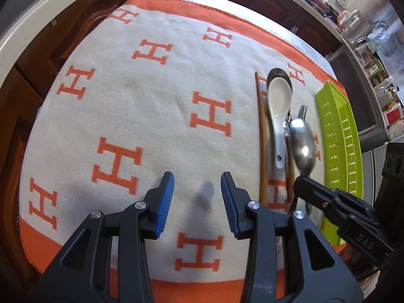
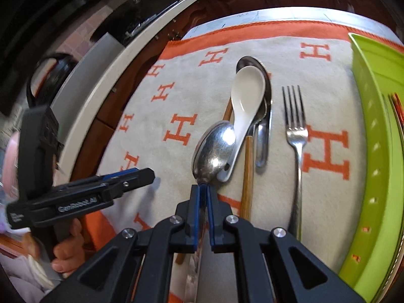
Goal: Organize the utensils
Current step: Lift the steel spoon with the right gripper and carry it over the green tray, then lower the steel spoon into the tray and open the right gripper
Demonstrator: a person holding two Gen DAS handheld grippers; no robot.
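Right fingers: blue pads of the right gripper (image 2: 202, 189) pinched on the neck of a steel spoon (image 2: 214, 149); bowl raised, blurred, overlapping the white ceramic spoon (image 2: 246, 93).
Left fingers: left gripper (image 1: 197, 184) partly apart, nothing between the pads; hovers over bare cloth, shadow below.
Utensil cluster: ceramic spoon lies on a larger steel spoon (image 2: 265, 131); wooden chopsticks (image 2: 247, 171) alongside; fork (image 2: 296, 136) apart to the right, tines away from camera.
Tray: green slotted tray (image 2: 373, 126) at the cloth's right side, just beside the fork.
Surface: cream cloth (image 1: 151, 101) with orange H marks and orange border, covering a pale table (image 2: 303, 17).
Room: dark wooden cabinets (image 1: 63, 45) past the far edge; cluttered counter (image 1: 366, 38) at right in the left wrist view.
Open room: wide bare cloth left of the chopsticks; narrow strip between fork and tray.
Person: hand (image 2: 68, 247) on the left gripper's handle.
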